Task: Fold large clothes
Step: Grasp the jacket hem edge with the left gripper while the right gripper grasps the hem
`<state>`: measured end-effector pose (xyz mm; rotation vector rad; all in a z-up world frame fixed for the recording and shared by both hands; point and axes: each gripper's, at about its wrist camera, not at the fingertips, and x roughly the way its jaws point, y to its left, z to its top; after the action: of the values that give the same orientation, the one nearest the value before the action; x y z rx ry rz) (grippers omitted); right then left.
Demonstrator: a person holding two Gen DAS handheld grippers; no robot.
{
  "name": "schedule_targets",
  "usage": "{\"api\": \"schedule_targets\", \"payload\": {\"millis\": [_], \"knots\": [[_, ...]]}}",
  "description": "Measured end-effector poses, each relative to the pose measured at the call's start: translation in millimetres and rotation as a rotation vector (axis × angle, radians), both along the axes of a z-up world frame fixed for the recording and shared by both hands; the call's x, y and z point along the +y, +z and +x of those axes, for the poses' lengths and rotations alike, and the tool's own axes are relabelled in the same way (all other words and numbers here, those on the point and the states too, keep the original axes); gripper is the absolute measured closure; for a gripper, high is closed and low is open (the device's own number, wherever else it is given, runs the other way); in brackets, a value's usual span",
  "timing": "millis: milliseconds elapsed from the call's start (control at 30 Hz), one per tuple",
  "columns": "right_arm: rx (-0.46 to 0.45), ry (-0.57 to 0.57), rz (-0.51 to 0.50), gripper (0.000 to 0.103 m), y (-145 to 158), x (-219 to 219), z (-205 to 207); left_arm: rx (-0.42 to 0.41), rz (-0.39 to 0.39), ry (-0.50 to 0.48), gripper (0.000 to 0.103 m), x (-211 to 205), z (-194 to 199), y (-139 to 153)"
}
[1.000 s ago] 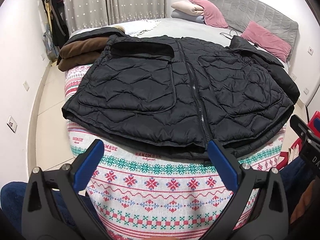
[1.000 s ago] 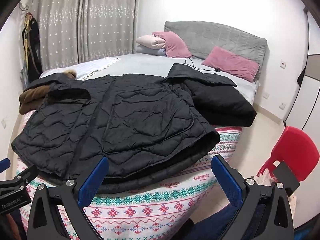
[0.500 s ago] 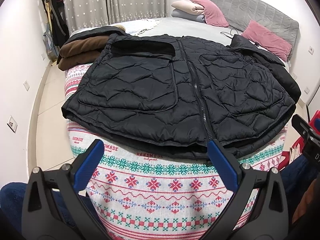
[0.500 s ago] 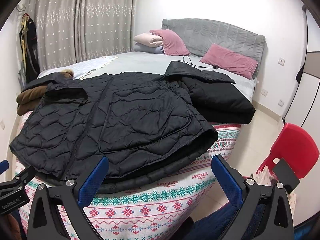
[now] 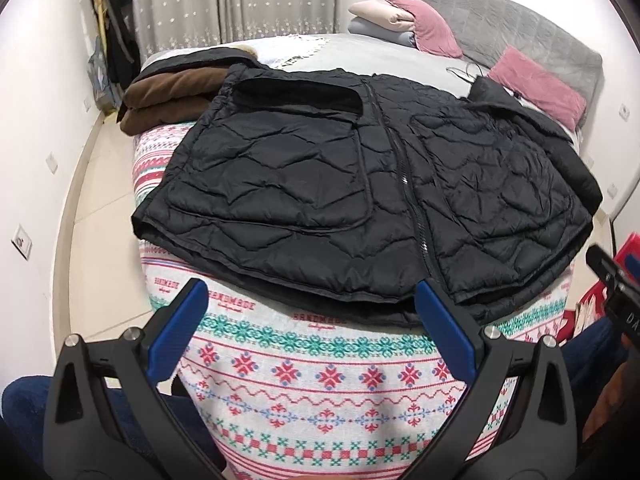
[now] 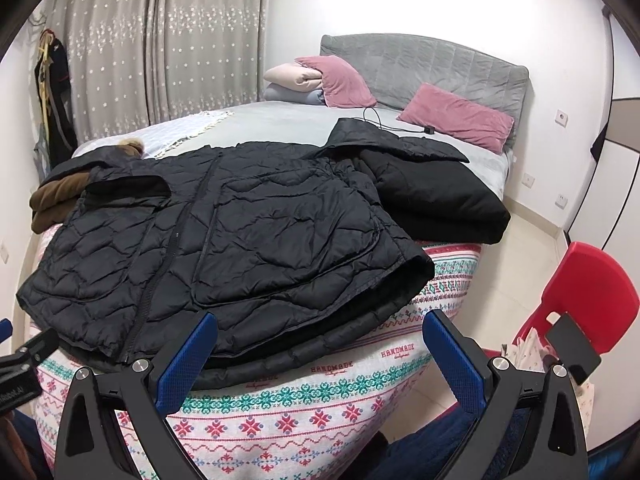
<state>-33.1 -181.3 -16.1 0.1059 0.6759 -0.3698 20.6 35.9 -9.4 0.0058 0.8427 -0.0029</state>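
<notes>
So, black quilted puffer jacket [image 5: 360, 200] flat on patterned knit bedspread [image 5: 320, 372]; left gripper [image 5: 312, 312], right gripper [image 6: 320, 340] jaws wide, empty. Red plastic chair [image 6: 592, 292] only in right view.

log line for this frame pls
phase: pre-grasp | left gripper: open | right gripper: open | black quilted jacket: flat on bed, zipped, untouched

The black jacket [image 6: 224, 248] hides the brown garment [image 6: 56, 200] partly (its sleeves are tucked from sight).

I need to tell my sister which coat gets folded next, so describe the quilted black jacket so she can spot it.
Look at the foot of the bed, on the patterned blanket. The quilted black jacket lies flat there, front up. Unlike the folded brown garment and smooth black coat beside it, it has wavy stitching and a centre zip.
</notes>
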Motion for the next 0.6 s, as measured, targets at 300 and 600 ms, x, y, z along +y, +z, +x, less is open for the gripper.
{"api": "schedule_targets", "payload": {"millis": [300,600], "knots": [[0.001,-0.012,0.054,0.0,-1,-34,8,0.0,-0.007,0.112,0.0,52,18,10],[0.077,-0.081,0.272,0.0,-33,-114,29,0.127,-0.098,0.237,0.005,117,60,-5]]}}
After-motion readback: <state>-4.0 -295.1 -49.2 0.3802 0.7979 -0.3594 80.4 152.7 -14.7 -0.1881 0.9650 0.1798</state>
